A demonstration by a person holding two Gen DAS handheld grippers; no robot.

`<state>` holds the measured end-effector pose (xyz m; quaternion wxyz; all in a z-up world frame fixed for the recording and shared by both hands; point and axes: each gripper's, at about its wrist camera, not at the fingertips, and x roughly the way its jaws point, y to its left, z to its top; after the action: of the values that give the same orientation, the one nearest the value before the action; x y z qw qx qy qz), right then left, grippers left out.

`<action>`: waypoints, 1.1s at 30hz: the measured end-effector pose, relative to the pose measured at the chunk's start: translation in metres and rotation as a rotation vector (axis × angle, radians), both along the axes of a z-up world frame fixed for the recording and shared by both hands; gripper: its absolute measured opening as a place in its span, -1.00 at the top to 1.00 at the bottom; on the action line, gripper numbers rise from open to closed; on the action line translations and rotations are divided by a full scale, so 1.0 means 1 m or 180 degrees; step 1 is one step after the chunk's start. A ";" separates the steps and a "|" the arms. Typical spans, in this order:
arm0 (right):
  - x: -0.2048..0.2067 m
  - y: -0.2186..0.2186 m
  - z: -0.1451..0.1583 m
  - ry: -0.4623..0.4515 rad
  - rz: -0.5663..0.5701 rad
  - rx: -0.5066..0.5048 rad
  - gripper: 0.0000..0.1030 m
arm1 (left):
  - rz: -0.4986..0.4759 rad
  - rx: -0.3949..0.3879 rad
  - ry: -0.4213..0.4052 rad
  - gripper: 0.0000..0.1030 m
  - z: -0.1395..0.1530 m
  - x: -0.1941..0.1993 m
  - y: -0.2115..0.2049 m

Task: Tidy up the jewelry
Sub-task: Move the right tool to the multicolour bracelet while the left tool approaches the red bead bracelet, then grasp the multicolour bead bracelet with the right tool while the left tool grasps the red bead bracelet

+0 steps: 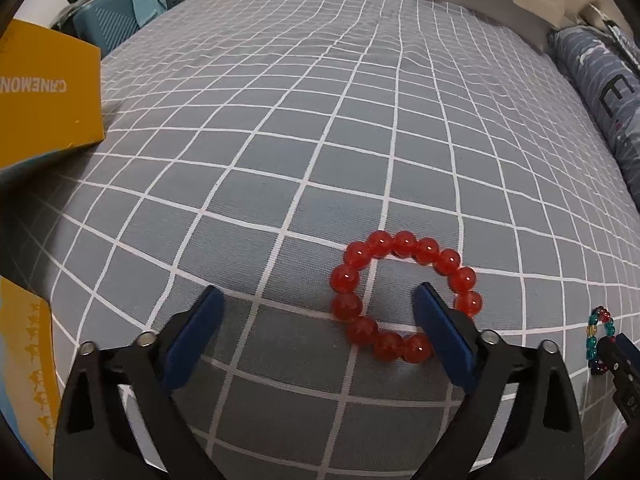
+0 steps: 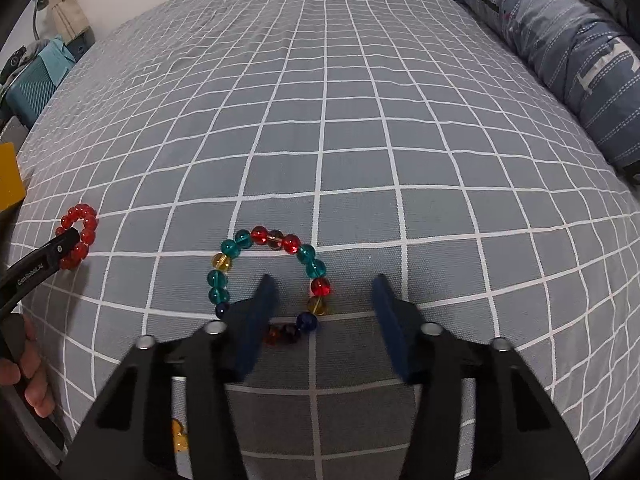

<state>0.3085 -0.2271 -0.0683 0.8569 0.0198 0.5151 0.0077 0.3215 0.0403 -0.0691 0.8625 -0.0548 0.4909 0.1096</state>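
Note:
A red bead bracelet (image 1: 404, 294) lies flat on the grey checked bed sheet (image 1: 320, 128). My left gripper (image 1: 320, 294) is open just over it, its right finger inside the ring and its left finger outside on the left. A multicoloured bead bracelet (image 2: 272, 276) lies on the sheet to the right. My right gripper (image 2: 324, 284) is open over it, its left finger inside the ring and its right finger outside on the right. The red bracelet also shows in the right wrist view (image 2: 80, 236), and the multicoloured one in the left wrist view (image 1: 600, 340).
A yellow box (image 1: 44, 92) stands at the left edge of the bed, with another yellow part (image 1: 28, 360) lower left. A rolled blue-grey quilt (image 2: 568, 48) lies along the right side. A teal suitcase (image 1: 108, 28) stands beyond the bed's far left corner.

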 end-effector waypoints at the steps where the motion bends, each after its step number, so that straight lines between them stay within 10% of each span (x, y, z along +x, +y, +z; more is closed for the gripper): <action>1: 0.001 -0.001 0.000 -0.0001 0.0010 0.0016 0.37 | -0.0014 -0.0014 0.0002 -0.63 0.000 -0.001 -0.001; 8: 0.000 -0.002 0.000 0.0016 0.0042 0.0035 0.73 | -0.0115 -0.0065 0.0025 0.02 0.004 -0.006 -0.008; 12: -0.003 -0.002 0.002 0.0002 0.0034 0.0010 0.82 | -0.0139 -0.0084 0.0064 0.71 0.005 -0.007 -0.007; 33: -0.012 0.001 0.028 -0.0120 0.0017 0.0124 0.82 | -0.0386 -0.0323 0.0001 0.75 0.035 -0.030 -0.012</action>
<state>0.2968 -0.2265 -0.0404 0.8658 0.0349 0.4987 0.0204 0.2915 0.0285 -0.0338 0.8636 -0.0686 0.4984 0.0321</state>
